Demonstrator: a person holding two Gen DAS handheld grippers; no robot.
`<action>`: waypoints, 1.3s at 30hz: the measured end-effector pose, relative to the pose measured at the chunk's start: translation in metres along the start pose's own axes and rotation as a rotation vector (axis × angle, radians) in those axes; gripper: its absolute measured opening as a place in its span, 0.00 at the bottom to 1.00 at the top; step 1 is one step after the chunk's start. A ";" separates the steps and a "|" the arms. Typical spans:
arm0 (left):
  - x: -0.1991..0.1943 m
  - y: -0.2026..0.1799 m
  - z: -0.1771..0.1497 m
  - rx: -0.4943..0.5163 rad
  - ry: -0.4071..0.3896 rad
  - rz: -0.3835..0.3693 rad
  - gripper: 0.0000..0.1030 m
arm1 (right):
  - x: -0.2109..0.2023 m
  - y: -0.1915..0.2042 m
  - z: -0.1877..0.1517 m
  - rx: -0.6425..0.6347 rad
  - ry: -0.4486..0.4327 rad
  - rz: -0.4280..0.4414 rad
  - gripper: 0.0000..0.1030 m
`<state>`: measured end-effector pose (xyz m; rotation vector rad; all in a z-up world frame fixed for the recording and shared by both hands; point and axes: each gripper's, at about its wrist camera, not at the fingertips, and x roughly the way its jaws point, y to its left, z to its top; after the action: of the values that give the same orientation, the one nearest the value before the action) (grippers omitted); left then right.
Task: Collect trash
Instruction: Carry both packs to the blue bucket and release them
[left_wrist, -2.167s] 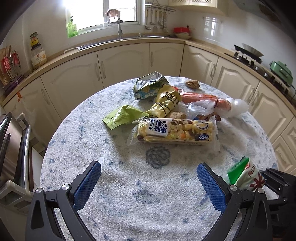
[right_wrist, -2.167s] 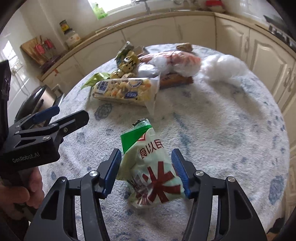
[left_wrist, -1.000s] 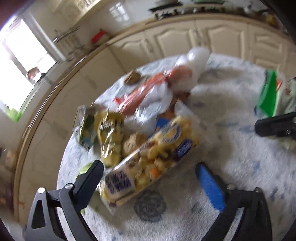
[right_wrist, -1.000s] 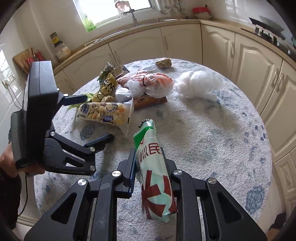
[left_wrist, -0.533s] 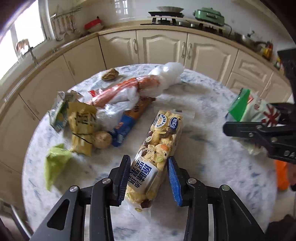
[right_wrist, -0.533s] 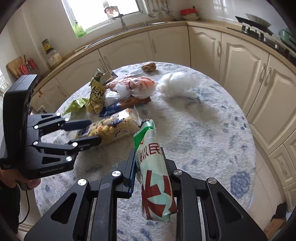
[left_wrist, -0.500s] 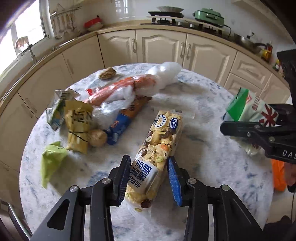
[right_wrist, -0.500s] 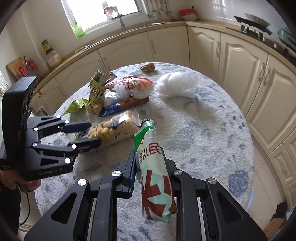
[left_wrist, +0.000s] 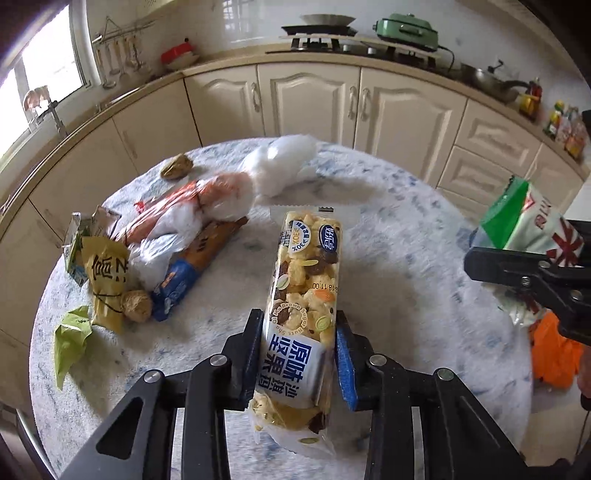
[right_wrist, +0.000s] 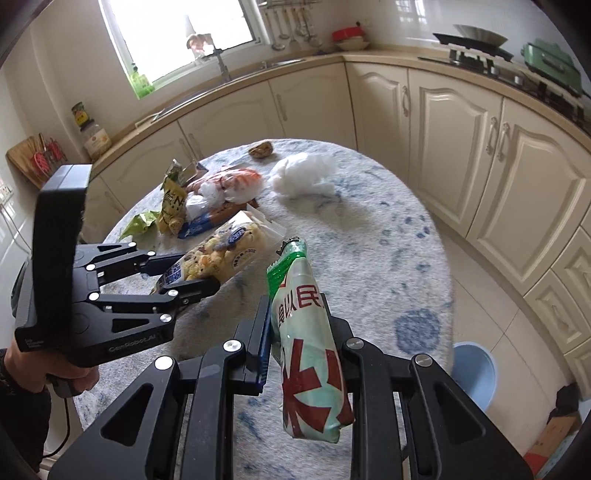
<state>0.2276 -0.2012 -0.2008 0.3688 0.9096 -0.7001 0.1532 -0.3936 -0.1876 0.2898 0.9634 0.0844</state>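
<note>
My left gripper (left_wrist: 297, 341) is shut on a long clear snack packet (left_wrist: 304, 291) of yellow puffs with a blue-and-white label, held lifted above the round table (left_wrist: 406, 266). It also shows in the right wrist view (right_wrist: 221, 254). My right gripper (right_wrist: 297, 332) is shut on a pale green bag (right_wrist: 310, 350) with red characters, held upright over the table's near edge. That bag shows at the right of the left wrist view (left_wrist: 532, 229). More wrappers lie on the table's far left: an orange-and-white plastic bag (left_wrist: 199, 206), a yellow packet (left_wrist: 107, 284), a blue-brown wrapper (left_wrist: 192, 266).
A white crumpled bag (left_wrist: 280, 166), a green wrapper (left_wrist: 70, 339) and two walnut-like lumps (left_wrist: 136, 306) also lie on the table. A blue bin (right_wrist: 476, 373) stands on the floor right of the table. Cream cabinets curve behind.
My left gripper has closed on the snack packet and lifted it off the table. My right gripper, holding the green bag, has risen and drawn back a little.
</note>
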 end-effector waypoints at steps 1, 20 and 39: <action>-0.007 -0.008 -0.001 -0.007 -0.010 -0.006 0.31 | -0.003 -0.004 -0.001 0.006 -0.006 -0.004 0.20; -0.006 -0.180 0.090 0.051 -0.071 -0.272 0.31 | -0.101 -0.206 -0.028 0.275 -0.117 -0.273 0.20; 0.243 -0.282 0.138 0.075 0.402 -0.290 0.67 | 0.034 -0.426 -0.148 0.753 0.136 -0.233 0.71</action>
<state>0.2155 -0.5796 -0.3222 0.4589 1.3377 -0.9469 0.0268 -0.7645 -0.4129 0.8671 1.1316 -0.4891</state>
